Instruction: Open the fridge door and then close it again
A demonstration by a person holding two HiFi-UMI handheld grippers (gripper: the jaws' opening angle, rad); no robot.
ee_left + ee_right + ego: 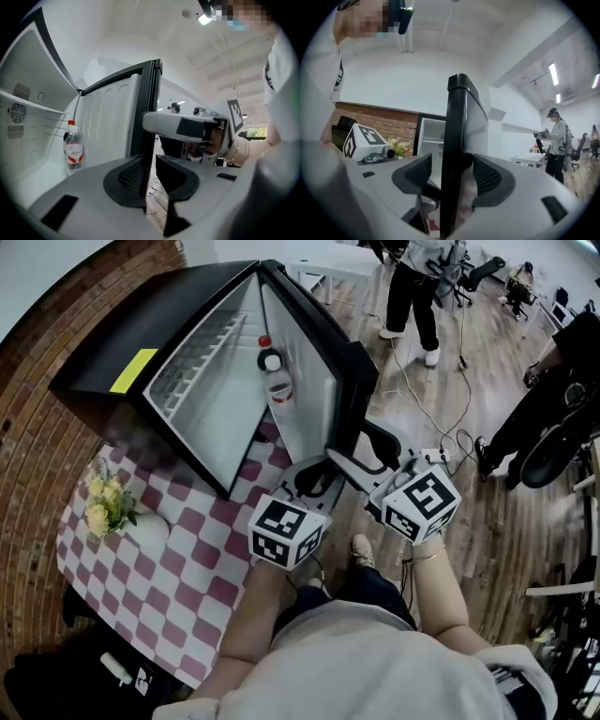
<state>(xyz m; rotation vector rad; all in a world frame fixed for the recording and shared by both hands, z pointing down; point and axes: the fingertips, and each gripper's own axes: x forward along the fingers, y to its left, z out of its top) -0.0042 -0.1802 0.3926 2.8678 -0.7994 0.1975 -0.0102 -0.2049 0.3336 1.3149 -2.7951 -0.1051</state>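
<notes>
A small black fridge (112,357) stands on a table with a red-and-white checked cloth (187,554). Its door (302,362) is swung wide open. A water bottle (275,376) with a red cap stands in the door shelf. Both grippers are at the door's free edge. My left gripper (314,482) has the door edge (149,117) between its jaws; a gap shows beside the right pad (178,177). My right gripper (361,460) straddles the same edge (457,140) from the opposite side, and a sliver of fridge interior shows beside its left pad (415,177).
A bunch of yellow flowers (106,504) lies on the cloth left of the fridge, against a brick wall (28,446). Cables (427,399) trail over the wooden floor behind the door. People stand at the back (417,287) and at the right (553,409).
</notes>
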